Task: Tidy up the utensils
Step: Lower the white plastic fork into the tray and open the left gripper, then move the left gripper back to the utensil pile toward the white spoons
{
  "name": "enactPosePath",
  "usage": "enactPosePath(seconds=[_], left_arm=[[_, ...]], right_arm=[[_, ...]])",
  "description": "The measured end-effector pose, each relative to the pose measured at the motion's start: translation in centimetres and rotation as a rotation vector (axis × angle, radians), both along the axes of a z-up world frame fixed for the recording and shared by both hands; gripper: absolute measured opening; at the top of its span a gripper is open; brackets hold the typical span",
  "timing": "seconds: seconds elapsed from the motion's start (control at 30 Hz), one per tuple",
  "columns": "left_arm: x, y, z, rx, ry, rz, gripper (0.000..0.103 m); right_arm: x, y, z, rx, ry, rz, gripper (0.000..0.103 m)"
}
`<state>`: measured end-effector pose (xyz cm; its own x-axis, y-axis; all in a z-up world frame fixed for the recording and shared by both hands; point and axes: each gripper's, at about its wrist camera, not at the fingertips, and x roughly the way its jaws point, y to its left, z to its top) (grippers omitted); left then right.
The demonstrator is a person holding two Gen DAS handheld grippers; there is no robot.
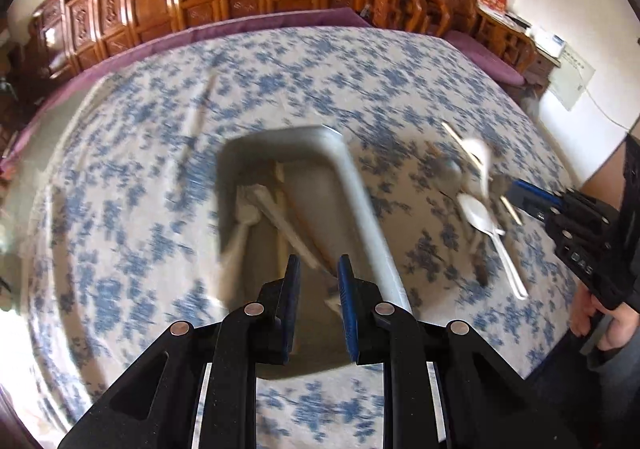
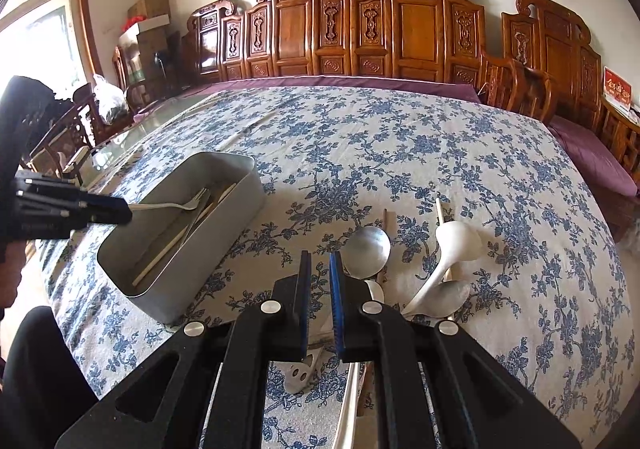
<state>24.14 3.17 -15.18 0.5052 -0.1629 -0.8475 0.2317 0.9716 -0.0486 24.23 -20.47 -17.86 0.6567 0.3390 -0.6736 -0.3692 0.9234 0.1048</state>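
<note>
A grey rectangular bin (image 2: 248, 185) stands on the blue-flowered tablecloth with chopsticks (image 2: 172, 249) lying inside. My left gripper (image 2: 126, 209) is shut on the handle end of a metal fork (image 2: 180, 205), whose tines hang over the bin. In the blurred left wrist view the left gripper (image 1: 320, 273) is above the bin (image 1: 352, 185), and the fork (image 1: 244, 209) points down into it. My right gripper (image 2: 320, 277) hovers with its jaws nearly together and nothing between them, just left of a metal spoon (image 2: 367, 249), a white soup spoon (image 2: 456, 241) and another spoon (image 2: 452, 297).
Loose chopsticks (image 2: 440, 209) lie beyond the spoons. A white utensil handle with holes (image 2: 298, 373) lies under the right gripper. Carved wooden chairs (image 2: 412, 21) line the table's far edge. A hand (image 1: 608, 325) holds the right gripper (image 1: 516, 189) beside the spoons (image 1: 478, 213).
</note>
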Motion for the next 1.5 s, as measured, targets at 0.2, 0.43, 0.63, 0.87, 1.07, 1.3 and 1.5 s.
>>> enactPosePath(seconds=[0.2,0.43,0.63,0.87,1.07,1.3,1.5], left_arm=[[1.5,2.5,-0.9,0.118,0.006,0.062,0.027],[1.3,3.5,-3.0,0.147,0.059,0.086,0.027],[1.2,3.4,-2.9,0.154,0.038,0.084,0.012],[0.7,1.8,-0.9,0.161,-0.050,0.050,0.011],[0.6,0.4,3.1,0.171,-0.138,0.051,0.011],[0.8,-1.2,3.9,0.189,-0.151,0.050,0.011],[1.3,-1.9,-0.8,0.166,-0.025,0.046,0.019]], right_arm=[[0.0,0.1,-0.3,-0.002,0.006,0.010,0.012],[0.2,0.3,-0.3,-0.001,0.007,0.016,0.012],[0.1,0.2,-0.3,0.000,0.005,0.015,0.012],[0.1,0.1,-0.3,0.004,0.003,0.015,0.012],[0.0,0.0,0.0,0.010,-0.003,0.018,0.012],[-0.4,-0.4,0.4,0.018,-0.012,0.017,0.012],[-0.5,-0.9,0.7,0.024,-0.014,0.011,0.012]])
